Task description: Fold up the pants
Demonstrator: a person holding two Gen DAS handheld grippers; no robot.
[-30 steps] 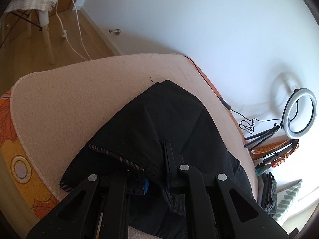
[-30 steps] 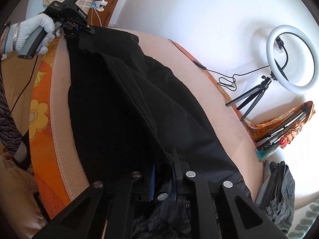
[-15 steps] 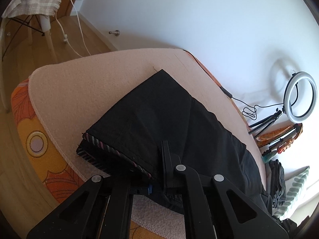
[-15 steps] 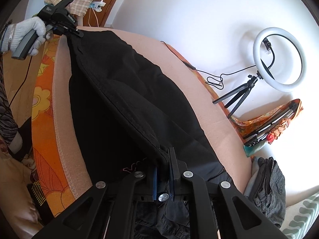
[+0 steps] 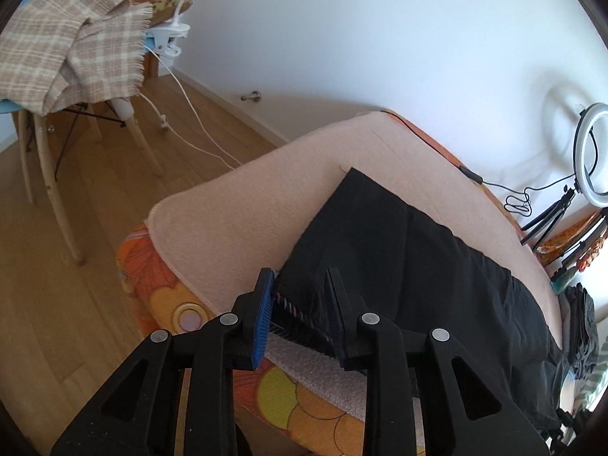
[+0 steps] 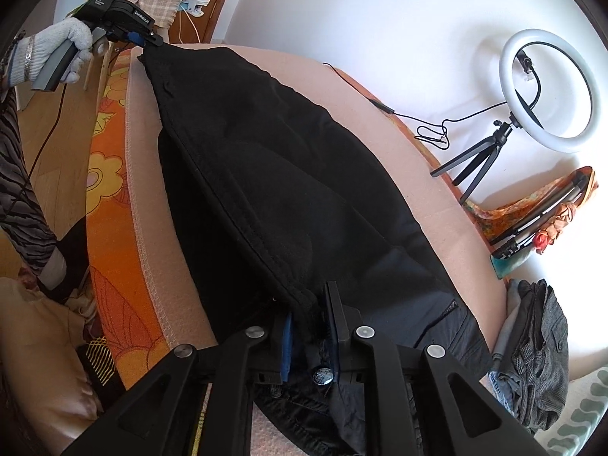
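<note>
Black pants (image 5: 410, 250) lie lengthwise on a pink blanket (image 5: 243, 212), folded leg over leg. My left gripper (image 5: 300, 304) is open, its blue-padded jaws on either side of the striped hem at the leg end, not clamping it. In the right wrist view the pants (image 6: 288, 174) stretch away from me. My right gripper (image 6: 309, 328) is shut on the waistband near the metal button (image 6: 323, 375). The left gripper (image 6: 146, 40) shows at the far leg end, held by a gloved hand.
A ring light on a tripod (image 6: 547, 91) stands by the wall with its cable on the blanket. A pile of grey clothes (image 6: 539, 353) lies at the right. A chair with a plaid throw (image 5: 64, 45) stands on the wood floor beyond the bed's orange floral edge (image 5: 152, 288).
My left gripper has opened and let go of the leg hem, and has drawn back past the bed edge. The pants now lie flatter. My right gripper still grips the waistband.
</note>
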